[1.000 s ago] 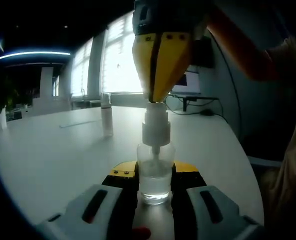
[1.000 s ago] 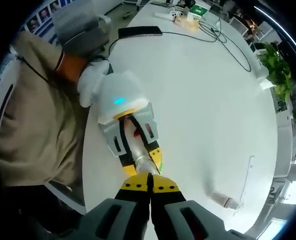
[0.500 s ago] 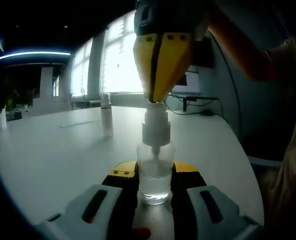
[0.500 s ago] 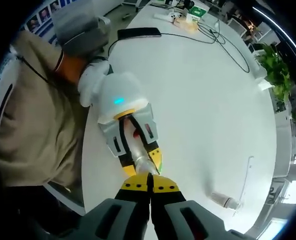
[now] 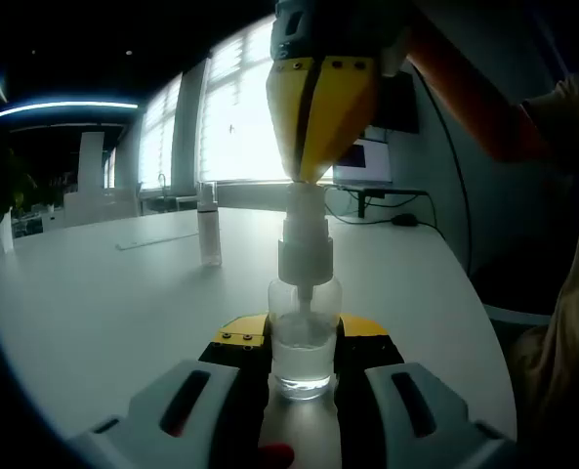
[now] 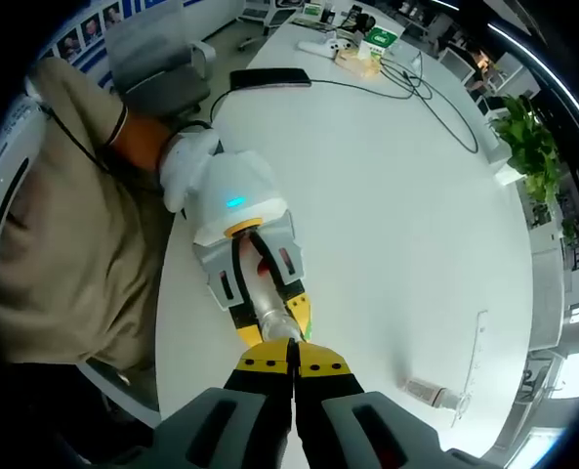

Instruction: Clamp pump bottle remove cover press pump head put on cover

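**Bottle clamped, pump under closed jaws**

On the white table (image 5: 94, 293), the left gripper (image 5: 304, 357) gripped the clear bottle (image 5: 302, 342) upright. The right gripper (image 5: 313, 174), jaws together, stood on the pump head (image 5: 305, 220). The cover (image 5: 208, 225) stood well apart

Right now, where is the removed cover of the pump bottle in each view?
Left gripper view: the cover stands upright on the table, left of the clamped pump bottle.
Right gripper view: cover at lower right.
Shared landmark: the thin strip beside it.
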Tool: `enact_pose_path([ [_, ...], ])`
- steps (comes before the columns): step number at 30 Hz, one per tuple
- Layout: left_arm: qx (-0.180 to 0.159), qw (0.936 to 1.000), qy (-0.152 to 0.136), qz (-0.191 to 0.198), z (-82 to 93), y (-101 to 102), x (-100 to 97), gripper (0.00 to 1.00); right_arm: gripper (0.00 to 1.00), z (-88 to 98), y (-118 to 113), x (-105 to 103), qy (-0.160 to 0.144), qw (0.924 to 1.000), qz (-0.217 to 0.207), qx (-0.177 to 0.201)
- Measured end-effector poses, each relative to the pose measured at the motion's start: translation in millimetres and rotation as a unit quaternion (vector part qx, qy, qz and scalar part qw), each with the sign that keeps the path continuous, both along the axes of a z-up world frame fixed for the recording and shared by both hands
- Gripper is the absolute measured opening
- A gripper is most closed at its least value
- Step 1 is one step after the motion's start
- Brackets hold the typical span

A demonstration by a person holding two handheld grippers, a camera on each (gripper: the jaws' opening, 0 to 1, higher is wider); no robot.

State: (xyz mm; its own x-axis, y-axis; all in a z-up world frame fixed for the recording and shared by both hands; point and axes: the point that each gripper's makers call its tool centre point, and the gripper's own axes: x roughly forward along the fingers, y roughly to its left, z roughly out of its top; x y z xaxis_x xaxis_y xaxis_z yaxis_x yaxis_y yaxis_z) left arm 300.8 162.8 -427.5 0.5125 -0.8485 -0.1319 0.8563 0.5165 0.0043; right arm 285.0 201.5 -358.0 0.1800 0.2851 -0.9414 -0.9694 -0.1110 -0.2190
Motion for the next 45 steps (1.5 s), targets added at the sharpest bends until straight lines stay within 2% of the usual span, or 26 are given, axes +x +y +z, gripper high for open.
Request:
enact_pose_path([
  [13, 0.000, 1.0000, -0.002, 0.000, 0.0, -0.8, -0.6, 0.16, 0.00, 0.9, 0.3, 2.6, 0.002, 0.9997, -0.008, 0.024],
  [38, 0.001, 1.0000, -0.002, 0.000, 0.1, -0.5, -0.3, 0.16, 0.00, 0.0, 0.9, 1.2, -0.004, 1.0000, 0.001, 0.000],
  [45, 0.001, 1.0000, -0.002, 0.000, 0.2, 0.2, 0.0, 0.16, 0.00, -3.1, 1.5, 2.1, 0.005, 0.9999, -0.009, -0.008],
])
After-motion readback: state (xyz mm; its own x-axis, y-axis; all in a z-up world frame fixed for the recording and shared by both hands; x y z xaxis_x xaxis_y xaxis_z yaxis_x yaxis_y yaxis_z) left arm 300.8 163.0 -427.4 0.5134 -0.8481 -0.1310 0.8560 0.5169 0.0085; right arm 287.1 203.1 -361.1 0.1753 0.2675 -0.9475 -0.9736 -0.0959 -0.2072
